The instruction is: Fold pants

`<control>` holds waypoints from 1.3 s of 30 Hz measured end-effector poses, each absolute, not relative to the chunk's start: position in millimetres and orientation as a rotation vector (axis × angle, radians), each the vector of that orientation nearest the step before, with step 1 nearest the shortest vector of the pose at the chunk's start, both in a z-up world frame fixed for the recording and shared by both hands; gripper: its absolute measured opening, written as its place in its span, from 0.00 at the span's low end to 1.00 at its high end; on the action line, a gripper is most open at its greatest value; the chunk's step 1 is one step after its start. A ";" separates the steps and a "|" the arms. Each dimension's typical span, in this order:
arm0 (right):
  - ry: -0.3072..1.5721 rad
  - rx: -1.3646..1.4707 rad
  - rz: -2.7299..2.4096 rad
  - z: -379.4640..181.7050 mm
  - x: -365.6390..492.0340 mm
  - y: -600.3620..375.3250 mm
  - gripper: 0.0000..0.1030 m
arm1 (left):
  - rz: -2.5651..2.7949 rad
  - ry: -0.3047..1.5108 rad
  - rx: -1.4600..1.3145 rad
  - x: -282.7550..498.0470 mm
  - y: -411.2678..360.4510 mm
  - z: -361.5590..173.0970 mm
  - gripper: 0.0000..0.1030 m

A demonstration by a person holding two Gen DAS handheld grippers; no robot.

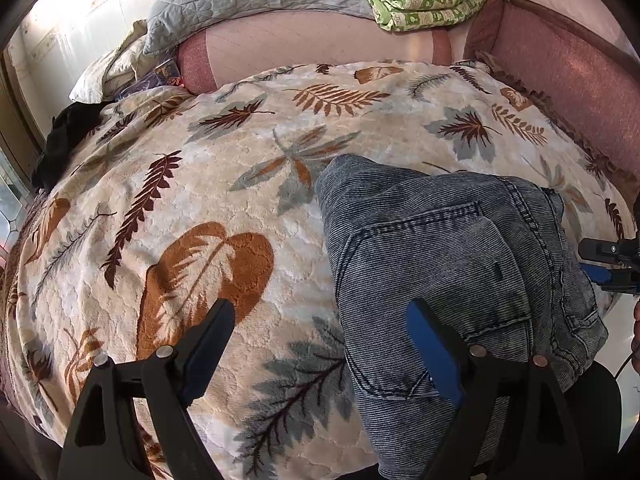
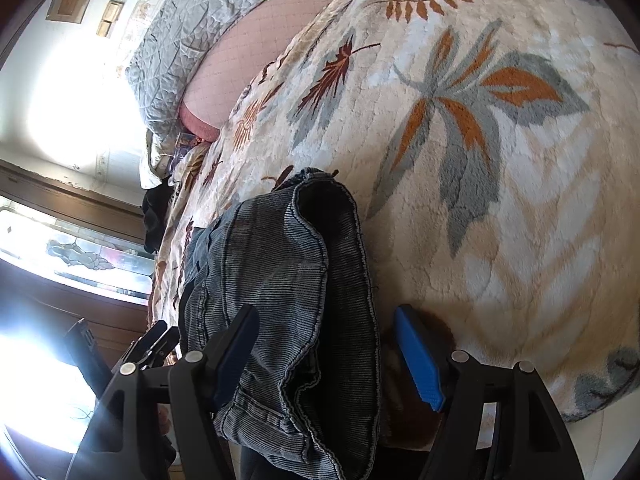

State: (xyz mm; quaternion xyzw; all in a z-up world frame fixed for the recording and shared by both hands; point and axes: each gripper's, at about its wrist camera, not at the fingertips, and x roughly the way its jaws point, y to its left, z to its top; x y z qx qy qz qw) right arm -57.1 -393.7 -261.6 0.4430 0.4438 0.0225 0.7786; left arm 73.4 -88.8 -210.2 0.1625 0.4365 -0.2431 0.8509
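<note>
Your left gripper [image 1: 320,344] stands spread, the pants [image 1: 452,264] under its right finger only. Your right gripper [image 2: 328,352] gapes around the bunched denim on the blanket [image 1: 224,184]. Only the right view shows the window [image 2: 76,256].

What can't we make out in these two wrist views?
- Jeans: the near end is cut off by the bottom edge in both views, so the fold state is unclear.
- Right gripper: in the left view only a sliver shows at the right edge.
- Window: blown out by glare in the right view.
- Black cloth: too dark to identify.
</note>
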 end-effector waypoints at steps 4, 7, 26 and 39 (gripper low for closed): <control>0.952 0.973 0.056 -262.6 -59.5 -396.3 0.71 | -0.515 0.920 0.346 72.7 -91.7 -210.2 0.85; 0.949 0.977 0.060 -263.1 -60.2 -396.7 0.71 | -0.522 0.920 0.348 71.4 -95.6 -210.4 0.85; 0.932 1.012 0.090 -268.2 -61.6 -400.2 0.72 | -0.559 0.928 0.365 69.6 -120.9 -218.1 0.85; 1.020 0.774 0.181 -252.6 -30.3 -339.2 0.80 | -0.605 0.955 0.290 80.1 -116.2 -232.1 0.85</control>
